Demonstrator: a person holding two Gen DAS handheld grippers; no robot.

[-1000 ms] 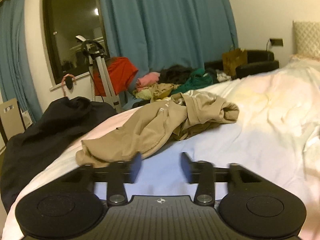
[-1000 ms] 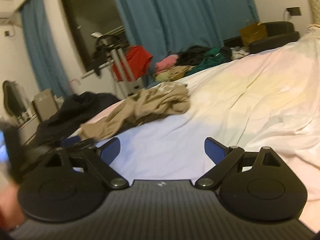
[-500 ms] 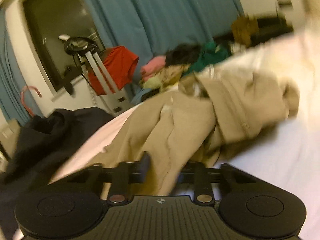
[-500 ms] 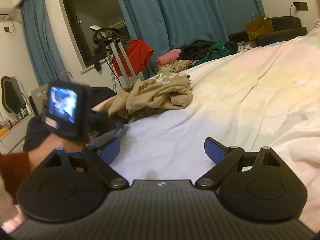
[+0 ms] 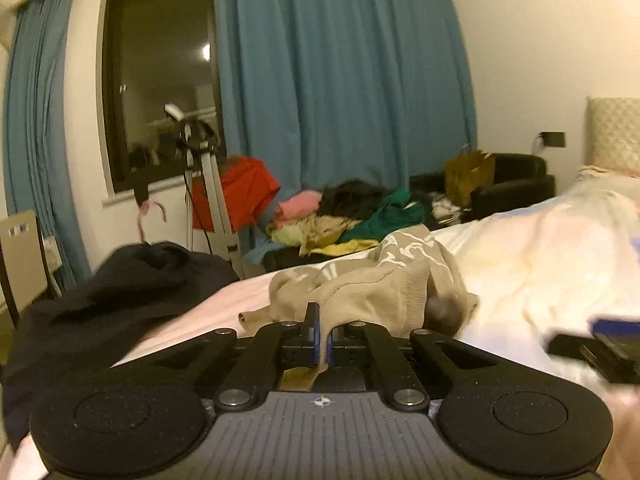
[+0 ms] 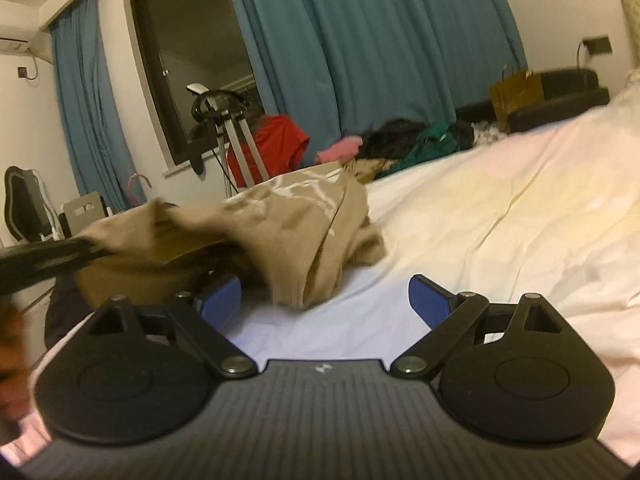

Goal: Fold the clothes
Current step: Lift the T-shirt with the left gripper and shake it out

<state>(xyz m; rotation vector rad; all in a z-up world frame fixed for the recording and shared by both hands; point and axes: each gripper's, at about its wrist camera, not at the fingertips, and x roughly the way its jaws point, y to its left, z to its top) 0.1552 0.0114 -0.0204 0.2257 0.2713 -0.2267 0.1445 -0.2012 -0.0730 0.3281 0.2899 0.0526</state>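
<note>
While the bed (image 6: 500, 208) serves as the work surface, its pale sheet is mostly bare, likely kept so for laying a garment flat. A black garment (image 5: 120, 292) is heaped at the bed's left edge, part of it hanging over the side; probably waiting its turn.

Beige sweatshirt (image 5: 376, 284), white print on it, sits crumpled near the left edge, just right of the black heap. Not spread yet; the fold proper has not begun by my reading.

Beyond the bed's far edge: mixed pile of clothes (image 5: 348, 216), pink, green, black, yellow, in front of the blue curtain (image 5: 340, 80). Red cloth draped over a metal stand (image 5: 212, 192) by the window.

Left gripper (image 5: 321, 338): its jaws have just been closing and now stand pressed together with a strip of the sweatshirt's edge pinched between the blue pads. Cloth runs from the pinch up into the bundle, so part of the garment is drawn off the sheet. Grip at a hem suggests pulling it out to find its shape.

Right gripper (image 6: 325, 304): jaws wide, nothing between them, only bare sheet. A hanging fold of the sweatshirt lies just ahead of its left finger (image 6: 222, 304), apart from the pad as far as the blur allows.
</note>
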